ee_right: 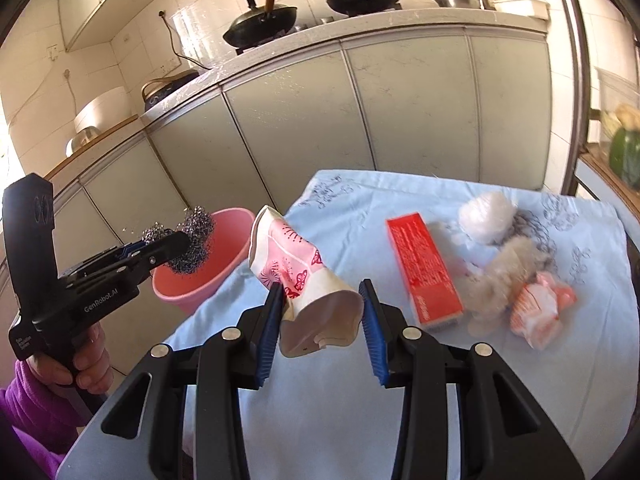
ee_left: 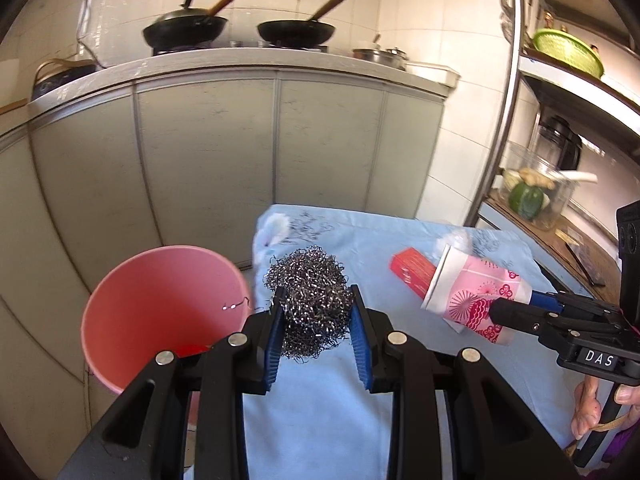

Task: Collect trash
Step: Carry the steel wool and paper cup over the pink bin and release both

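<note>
My left gripper [ee_left: 316, 312] is shut on a ball of steel wool [ee_left: 308, 288] and holds it in the air beside the rim of a pink bin [ee_left: 160, 304]. In the right wrist view the steel wool [ee_right: 188, 240] hangs over the bin [ee_right: 208, 268]. My right gripper [ee_right: 320, 308] is shut on a crushed pink-and-white paper cup [ee_right: 296, 272], lifted above the blue cloth; the cup also shows in the left wrist view [ee_left: 472, 288]. A red carton [ee_right: 424, 264], a white wad [ee_right: 486, 216], a grey fluff clump [ee_right: 504, 276] and an orange-white wrapper [ee_right: 540, 308] lie on the cloth.
The table under the light blue cloth [ee_right: 360, 400] stands in front of grey kitchen cabinets [ee_left: 240, 152]. Woks [ee_left: 184, 28] sit on the counter above. A metal shelf [ee_left: 560, 184] with vegetables and a green basket stands at the right.
</note>
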